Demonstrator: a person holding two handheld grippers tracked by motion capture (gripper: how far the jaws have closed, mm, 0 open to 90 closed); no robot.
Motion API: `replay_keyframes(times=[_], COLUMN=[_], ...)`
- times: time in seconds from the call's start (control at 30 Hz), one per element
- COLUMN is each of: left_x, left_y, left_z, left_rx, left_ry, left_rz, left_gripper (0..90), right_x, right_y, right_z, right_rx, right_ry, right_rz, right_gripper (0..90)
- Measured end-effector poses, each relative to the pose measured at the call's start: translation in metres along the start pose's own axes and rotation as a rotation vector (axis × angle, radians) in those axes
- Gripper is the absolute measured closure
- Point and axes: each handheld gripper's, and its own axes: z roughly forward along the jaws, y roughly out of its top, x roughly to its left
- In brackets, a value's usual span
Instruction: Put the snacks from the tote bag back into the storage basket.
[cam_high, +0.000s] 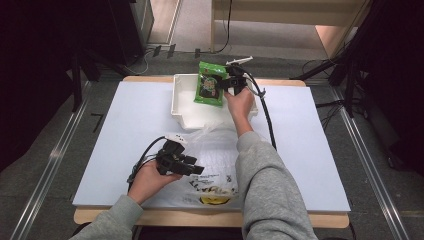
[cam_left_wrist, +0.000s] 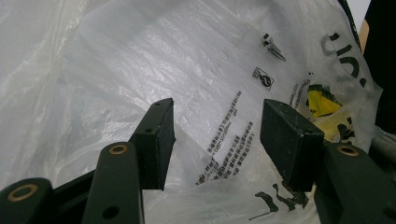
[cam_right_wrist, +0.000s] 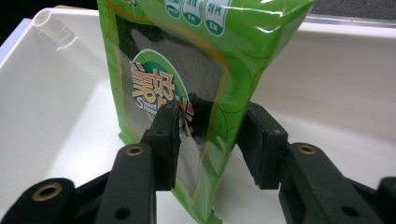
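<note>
Two grippers in play, one per hand, over a white-topped table (cam_high: 125, 130). Near the table's front edge lies a crumpled clear plastic bag (cam_high: 212, 165) with black print and a yellow mark, partly under the person's right sleeve (cam_high: 270, 190). At the far edge sits a white tray (cam_high: 182, 102), open side up.

Green snack packet (cam_high: 210, 84) stands upright in the tray, tilted a little, its lower end down at the tray floor (cam_right_wrist: 60, 154). In the right gripper view the packet (cam_right_wrist: 187, 70) is between the two black jaws.

Right gripper (cam_high: 231, 84), held by the right hand (cam_high: 241, 102), reaches over the tray at the packet's right side. Jaws about half spread. Left pad (cam_right_wrist: 169, 140) sits against the packet's front face; the right pad (cam_right_wrist: 261, 144) stands just off the packet's edge, a gap visible. Packet not squeezed, grip let go, packet standing between the jaws.

Left gripper (cam_high: 197, 170), in the left hand (cam_high: 150, 180), rests at the bag's left side, pointing right across it. In the left gripper view its jaws are spread apart with bag film (cam_left_wrist: 210, 84) behind and between them; the left pad (cam_left_wrist: 159, 135) touches a fold of film, the right pad (cam_left_wrist: 289, 140) is just clear. Nothing clamped.
</note>
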Motion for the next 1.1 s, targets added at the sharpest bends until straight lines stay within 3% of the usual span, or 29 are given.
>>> replay_keyframes(times=[0.2, 0.9, 1.1], left_x=[0.0, 0.0, 0.0], left_y=[0.0, 0.0, 0.0], left_z=[0.0, 0.0, 0.001], left_rx=[0.001, 0.001, 0.002], left_ry=[-0.002, 0.0, 0.0], left_rz=[-0.001, -0.002, -0.002], left_gripper=[45.6, 45.6, 45.5], right_x=[-0.002, 0.0, 0.003], right_y=[0.0, 0.002, 0.003], right_z=[0.001, -0.006, -0.011], right_rx=[0.002, 0.0, -0.007], right_ry=[-0.014, -0.033, -0.011], right_rz=[0.027, 0.018, 0.015], right_gripper=[53.3, 54.9, 54.8])
